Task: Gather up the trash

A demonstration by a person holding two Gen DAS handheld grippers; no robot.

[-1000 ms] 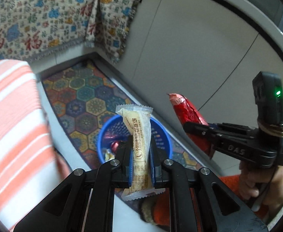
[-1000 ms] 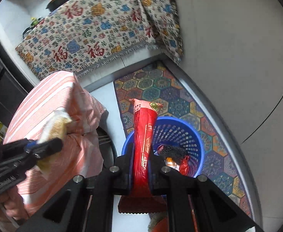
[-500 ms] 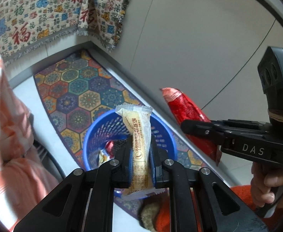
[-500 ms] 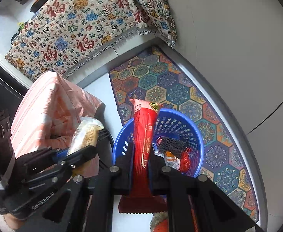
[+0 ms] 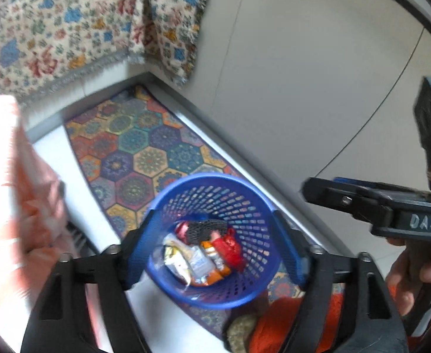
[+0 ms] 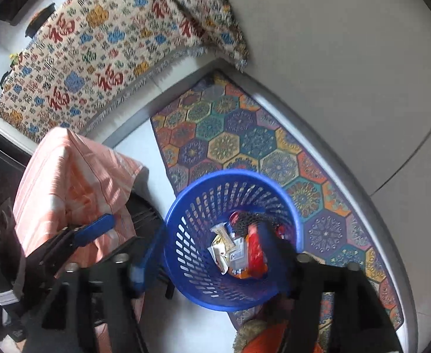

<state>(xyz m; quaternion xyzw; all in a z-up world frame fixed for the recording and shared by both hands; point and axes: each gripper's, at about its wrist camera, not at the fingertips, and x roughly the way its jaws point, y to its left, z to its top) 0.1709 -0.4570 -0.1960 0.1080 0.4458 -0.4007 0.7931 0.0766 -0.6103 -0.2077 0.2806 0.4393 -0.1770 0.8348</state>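
A blue perforated basket stands on the floor, on the edge of a patterned mat; it also shows in the right wrist view. Wrappers lie in it: a pale snack wrapper, a red packet, and a black mesh piece. My left gripper is open and empty right above the basket. My right gripper is open and empty above it too. The right gripper shows in the left wrist view, and a blue pad of the left gripper shows in the right wrist view.
A colourful hexagon mat lies along a pale wall. A peach striped cloth covers something to the left. A patterned drape hangs behind. An orange furry thing lies near the basket.
Both grippers have opened. The pale snack wrapper and the red packet have left the jaws and now lie in the basket. Both grippers hover closer over the basket.
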